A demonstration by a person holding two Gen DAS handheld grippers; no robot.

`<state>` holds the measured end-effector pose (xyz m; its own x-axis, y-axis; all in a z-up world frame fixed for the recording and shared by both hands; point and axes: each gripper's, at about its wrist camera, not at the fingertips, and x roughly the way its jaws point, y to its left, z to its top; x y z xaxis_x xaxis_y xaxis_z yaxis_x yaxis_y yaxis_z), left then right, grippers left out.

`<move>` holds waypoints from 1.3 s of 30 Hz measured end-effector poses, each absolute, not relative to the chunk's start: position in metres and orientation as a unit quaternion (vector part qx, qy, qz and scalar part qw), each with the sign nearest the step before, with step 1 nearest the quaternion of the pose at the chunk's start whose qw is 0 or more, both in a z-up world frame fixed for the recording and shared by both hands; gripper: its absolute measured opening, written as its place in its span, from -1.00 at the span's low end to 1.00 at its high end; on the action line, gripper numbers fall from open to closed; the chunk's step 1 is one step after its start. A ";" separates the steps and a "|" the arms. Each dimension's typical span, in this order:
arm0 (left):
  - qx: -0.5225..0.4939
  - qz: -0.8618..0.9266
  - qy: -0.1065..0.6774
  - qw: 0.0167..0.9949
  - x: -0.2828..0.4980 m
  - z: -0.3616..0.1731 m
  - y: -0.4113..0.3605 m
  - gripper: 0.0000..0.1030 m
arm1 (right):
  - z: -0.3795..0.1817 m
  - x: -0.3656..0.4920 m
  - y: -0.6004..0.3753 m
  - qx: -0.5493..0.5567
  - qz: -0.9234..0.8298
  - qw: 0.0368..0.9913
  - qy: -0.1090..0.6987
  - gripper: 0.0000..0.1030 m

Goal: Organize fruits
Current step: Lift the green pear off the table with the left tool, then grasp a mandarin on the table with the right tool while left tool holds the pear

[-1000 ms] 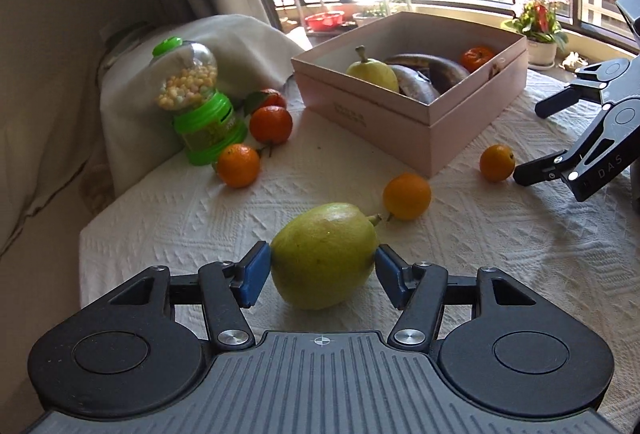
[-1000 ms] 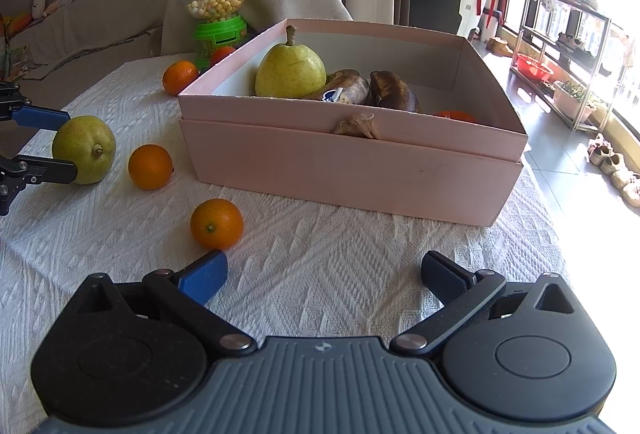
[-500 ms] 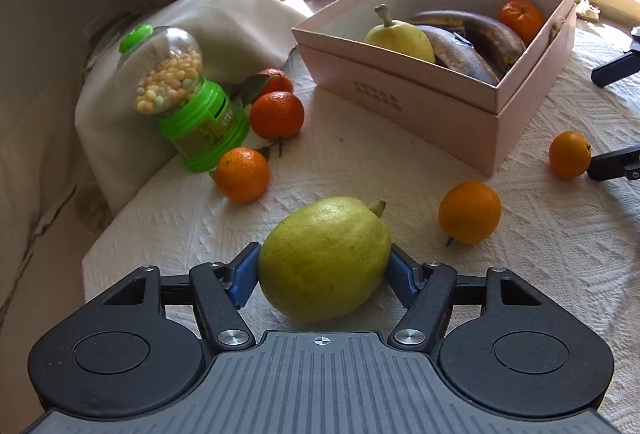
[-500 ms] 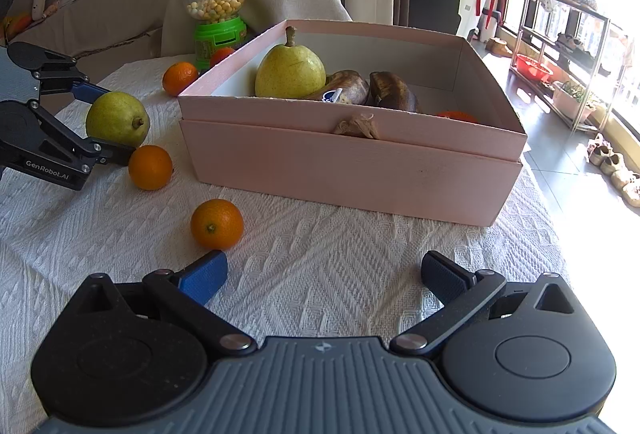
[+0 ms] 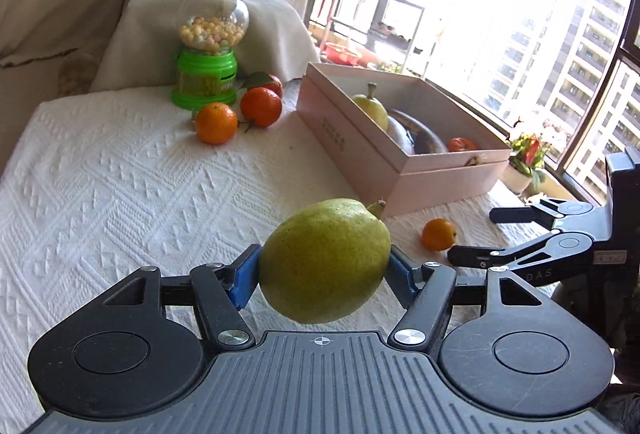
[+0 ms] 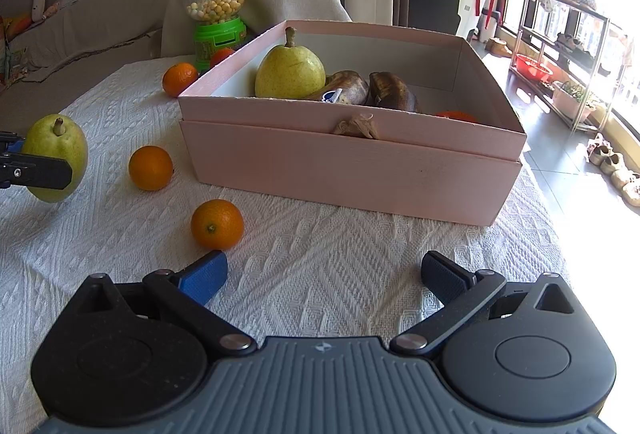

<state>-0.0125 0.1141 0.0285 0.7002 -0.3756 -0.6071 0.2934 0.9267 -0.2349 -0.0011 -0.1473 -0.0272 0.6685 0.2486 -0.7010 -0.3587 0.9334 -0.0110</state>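
Left gripper (image 5: 324,276) fingers grasp a green pear (image 5: 325,260), lifted clear of the surface (image 5: 120,169)

The round pear bulges past both pads and could roll out; the pink box (image 5: 360,153) lies ahead of the fingers, to their right. Right gripper (image 6: 322,274) fingers are spread, empty, an orange (image 6: 217,224) just ahead

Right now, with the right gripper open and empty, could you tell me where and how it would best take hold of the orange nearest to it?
Grip the nearest orange across its widest middle, coming from above and behind it, the right gripper's side. It is round and sits free on the cloth with nothing touching it, so the open fingers can probably straddle it; its dimpled end faces the camera and offers no hold.
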 end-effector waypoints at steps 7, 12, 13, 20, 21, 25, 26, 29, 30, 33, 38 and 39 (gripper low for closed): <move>-0.011 -0.143 0.341 0.929 -0.020 0.024 0.096 0.39 | -0.027 -0.001 -0.147 -0.074 0.165 0.911 0.371 1.00; 0.045 -0.123 0.296 0.946 -0.028 0.039 0.090 0.33 | -0.027 -0.001 -0.147 -0.074 0.165 0.911 0.371 1.00; 0.051 -0.125 0.303 0.944 -0.026 0.039 0.088 0.33 | -0.027 -0.001 -0.147 -0.074 0.165 0.911 0.371 1.00; 0.050 -0.122 0.319 0.939 -0.019 0.037 0.085 0.12 | -0.026 -0.003 -0.147 -0.071 0.164 0.912 0.369 0.99; 0.052 -0.122 0.318 0.939 -0.017 0.037 0.084 0.12 | -0.024 -0.004 -0.147 -0.072 0.166 0.912 0.367 0.92; 0.056 -0.124 0.320 0.938 -0.006 0.040 0.081 0.13 | -0.007 -0.017 -0.136 -0.084 0.191 0.922 0.325 0.54; 0.054 -0.125 0.322 0.937 -0.005 0.040 0.083 0.12 | -0.001 -0.021 -0.129 -0.091 0.206 0.923 0.312 0.43; 0.042 -0.132 0.328 0.935 -0.008 0.039 0.090 0.12 | 0.008 -0.030 -0.104 -0.120 0.253 0.915 0.290 -0.04; 0.036 -0.133 0.328 0.934 -0.011 0.038 0.093 0.12 | 0.008 -0.032 -0.094 -0.135 0.266 0.911 0.283 -0.07; 0.017 -0.134 0.328 0.935 -0.020 0.035 0.103 0.12 | 0.003 -0.035 -0.060 -0.191 0.280 0.904 0.262 -0.32; 0.009 -0.128 0.324 0.937 -0.026 0.037 0.112 0.10 | -0.013 -0.034 -0.015 -0.289 0.271 0.890 0.223 -0.36; 0.010 -0.128 0.325 0.937 -0.026 0.037 0.112 0.05 | -0.016 -0.031 -0.011 -0.300 0.270 0.888 0.223 -0.36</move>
